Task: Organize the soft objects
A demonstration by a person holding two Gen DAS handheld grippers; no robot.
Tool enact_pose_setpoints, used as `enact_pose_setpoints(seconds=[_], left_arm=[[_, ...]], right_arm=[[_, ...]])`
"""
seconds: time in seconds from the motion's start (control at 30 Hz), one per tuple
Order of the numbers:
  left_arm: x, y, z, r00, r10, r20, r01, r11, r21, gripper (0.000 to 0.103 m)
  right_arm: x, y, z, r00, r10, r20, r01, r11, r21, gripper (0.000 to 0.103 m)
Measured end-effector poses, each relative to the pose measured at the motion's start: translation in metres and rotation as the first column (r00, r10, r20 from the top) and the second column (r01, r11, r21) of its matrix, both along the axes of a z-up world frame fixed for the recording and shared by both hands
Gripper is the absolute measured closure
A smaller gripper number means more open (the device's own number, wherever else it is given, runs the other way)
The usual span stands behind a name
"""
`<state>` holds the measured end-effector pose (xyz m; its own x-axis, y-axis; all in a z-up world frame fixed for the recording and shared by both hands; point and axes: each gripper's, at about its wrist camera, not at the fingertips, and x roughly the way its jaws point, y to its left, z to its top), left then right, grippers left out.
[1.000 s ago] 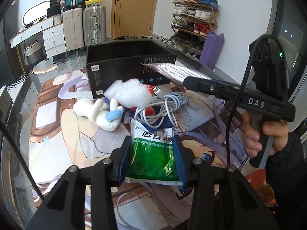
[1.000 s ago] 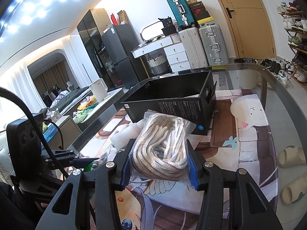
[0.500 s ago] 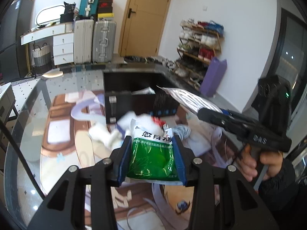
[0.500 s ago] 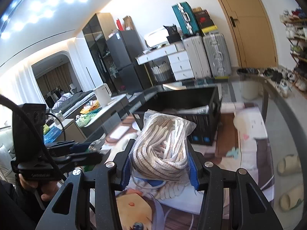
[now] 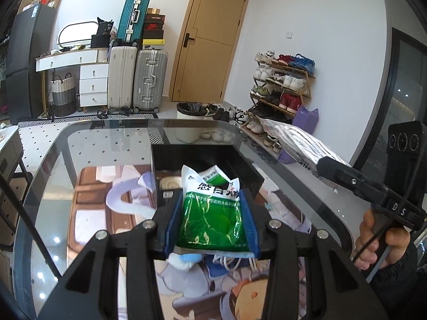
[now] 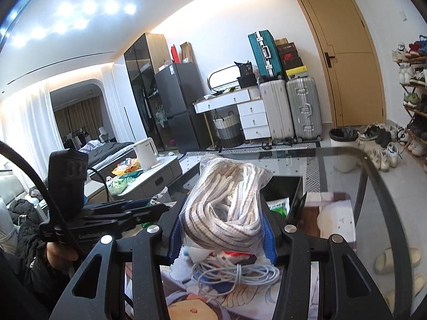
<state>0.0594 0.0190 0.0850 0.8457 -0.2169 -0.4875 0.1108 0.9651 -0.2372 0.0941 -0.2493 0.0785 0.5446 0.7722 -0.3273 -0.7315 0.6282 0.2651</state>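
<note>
- The green pouch (image 5: 210, 218) sat clamped between the blue pads (image 5: 170, 224) of the left gripper (image 5: 210, 226); the jaws were nearly closed, pressed on both side edges, and the pouch bulged slightly between them.
- It hung clear of the table (image 5: 106, 144), in line with the open black box (image 5: 202, 157) beyond it, which I judged to be the collecting bin.
- The striped bag (image 6: 224, 202), a clear sack of rolled striped fabric, was pinched at its lower sides by the right gripper (image 6: 221, 234); the jaws stood partly apart because the bundle filled the gap.
- That bag was also off the table, its top rising well above the fingers, and the box (image 6: 283, 186) lay behind it.
- Seen from the left wrist, the right gripper (image 5: 328, 165) and its bag (image 5: 293, 138) were held out to the right of the box, beside rather than over it.
- A hand (image 5: 384, 242) wrapped the right tool's grip.
- Something pale already lay inside the box; what it was could not be told.
- A coiled cable (image 6: 234, 272) and a red item, only partly seen, remained on the printed mat (image 6: 192, 306) below the right gripper.
- Judgement: both loads were being carried to the box together; the side grips suited limp packs, though the tall bag could sag or slip.
</note>
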Motion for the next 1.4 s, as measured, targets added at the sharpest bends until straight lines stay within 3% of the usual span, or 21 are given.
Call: enact_pose_setpoints(seconds=[0.6,1.07,1.4], left_arm=[[0.048,0.001,0.007,1.000,0.017,0.001,-0.017,1.000,-0.015,0.062],[0.076,0.000,0.025,1.000,0.007,0.015,-0.007,1.000,0.021,0.062],[0.113,-0.004,0.010,0.999,0.009,-0.040,-0.007,0.999,0.043,0.062]], right_arm=[[0.016,0.006,0.006,0.999,-0.034,-0.020,0.034,0.999,-0.010,0.055],[0.023,0.015,0.008,0.998,-0.045,-0.037,0.044,0.999,-0.031,0.055],[0.042,0.038,-0.009,0.994,-0.060,-0.091,0.051,0.994,-0.100,0.055]])
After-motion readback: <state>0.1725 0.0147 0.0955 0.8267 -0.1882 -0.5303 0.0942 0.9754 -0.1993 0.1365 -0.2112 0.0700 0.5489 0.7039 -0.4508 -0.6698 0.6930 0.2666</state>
